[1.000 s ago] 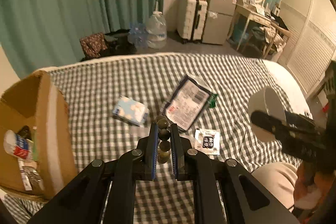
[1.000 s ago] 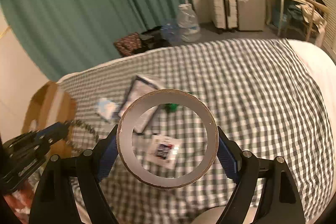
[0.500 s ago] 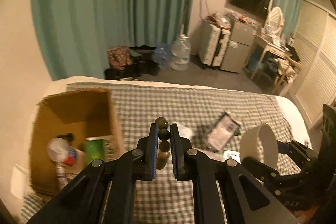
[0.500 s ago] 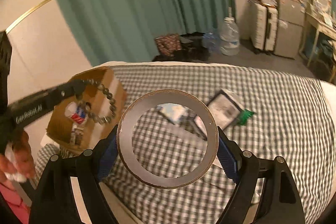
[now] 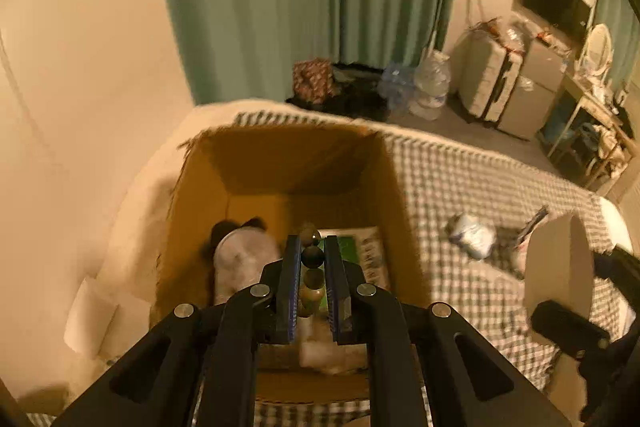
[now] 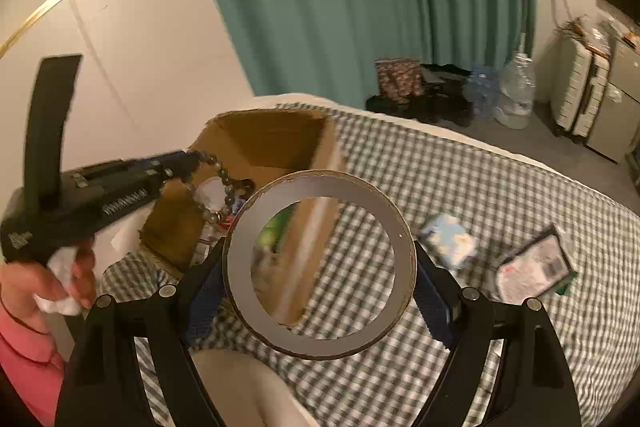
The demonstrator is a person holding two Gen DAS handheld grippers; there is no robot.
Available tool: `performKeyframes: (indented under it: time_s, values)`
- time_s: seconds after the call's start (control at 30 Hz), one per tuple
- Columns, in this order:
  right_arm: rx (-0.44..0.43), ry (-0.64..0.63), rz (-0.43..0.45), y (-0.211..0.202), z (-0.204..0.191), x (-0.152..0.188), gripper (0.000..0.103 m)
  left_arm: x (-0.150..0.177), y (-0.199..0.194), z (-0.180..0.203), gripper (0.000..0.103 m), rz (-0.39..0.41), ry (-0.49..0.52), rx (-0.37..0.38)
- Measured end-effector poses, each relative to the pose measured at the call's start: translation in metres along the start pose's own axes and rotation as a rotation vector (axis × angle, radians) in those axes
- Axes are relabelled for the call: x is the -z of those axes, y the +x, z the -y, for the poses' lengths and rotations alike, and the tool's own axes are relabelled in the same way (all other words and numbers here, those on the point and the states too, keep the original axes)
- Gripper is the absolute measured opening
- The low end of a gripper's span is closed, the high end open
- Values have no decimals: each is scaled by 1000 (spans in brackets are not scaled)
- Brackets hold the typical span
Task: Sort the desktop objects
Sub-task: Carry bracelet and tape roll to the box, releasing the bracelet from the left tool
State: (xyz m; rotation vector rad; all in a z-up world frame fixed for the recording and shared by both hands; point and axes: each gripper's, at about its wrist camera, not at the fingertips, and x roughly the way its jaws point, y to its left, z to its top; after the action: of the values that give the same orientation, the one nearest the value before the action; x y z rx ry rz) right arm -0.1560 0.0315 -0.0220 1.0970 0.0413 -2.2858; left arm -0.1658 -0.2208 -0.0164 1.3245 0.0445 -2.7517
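Observation:
My left gripper [image 5: 312, 251] is shut on a bead bracelet [image 5: 313, 269] and holds it above the open cardboard box [image 5: 396, 187]. From the right wrist view the left gripper [image 6: 192, 159] shows with the bracelet [image 6: 224, 183] dangling over the box [image 6: 320, 147]. My right gripper [image 6: 318, 279] is shut on a wide tape roll [image 6: 240, 259], held above the checked cloth right of the box. The roll also shows in the left wrist view [image 5: 560, 267]. Inside the box lie a bottle [image 5: 240, 259] and a green packet [image 5: 360, 251].
On the checked cloth [image 6: 500, 195] lie a light blue tissue pack [image 6: 448, 239] and a dark-edged packet [image 6: 532, 267]. Green curtains [image 6: 360, 7], bags, water bottles [image 6: 516, 91] and suitcases stand beyond the bed. A wall is close on the left.
My left gripper has swung left with the bracelet, from over the cloth to above the box. My right gripper has followed left with the tape roll.

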Motion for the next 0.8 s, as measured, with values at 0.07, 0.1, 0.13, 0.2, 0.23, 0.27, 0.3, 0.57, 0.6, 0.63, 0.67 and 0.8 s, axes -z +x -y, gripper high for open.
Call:
performKeyframes:
  time_s: [0.07,0.1,0.13,0.2,0.23,0.27,0.3,0.57,0.6,0.63,0.67,0.8]
  values:
    - [-18,-18,-16,13,-12,-5,83,5,6,-7,20,-13,-12,-22]
    - [-24,-22,-20,17,-15,-6,83,7,9,-13,27,-23,-19,-33]
    - [-35,-28,-31,25,-21,-9,83,8,11,-17,50,-27,-26,-45]
    - [-42,-35,-42,35,-27,-13,83,11,9,-27,75,-13,-49,-96]
    - [-43,-42,-50,43,-32,-16,83,11,9,-33,75,-2,-58,-111]
    - [-42,-47,-58,48,-35,-18,83,10,9,-36,76,-2,-66,-119]
    - [-40,-56,-67,55,-39,-18,83,12,10,-41,76,-9,-74,-127]
    - [-13,-112,-93,82,-62,-16,91,15,15,-59,88,-12,-95,-231]
    - [-2,-118,-86,82,-64,-16,95,16,14,-58,89,-5,-89,-254]
    - [7,-127,-73,80,-64,-16,95,16,12,-58,90,-4,-88,-257]
    - [7,-129,-61,77,-63,-16,95,16,11,-57,90,-4,-89,-250]
    - [6,-82,-28,61,-48,-16,95,16,4,-41,91,-4,-73,-223]
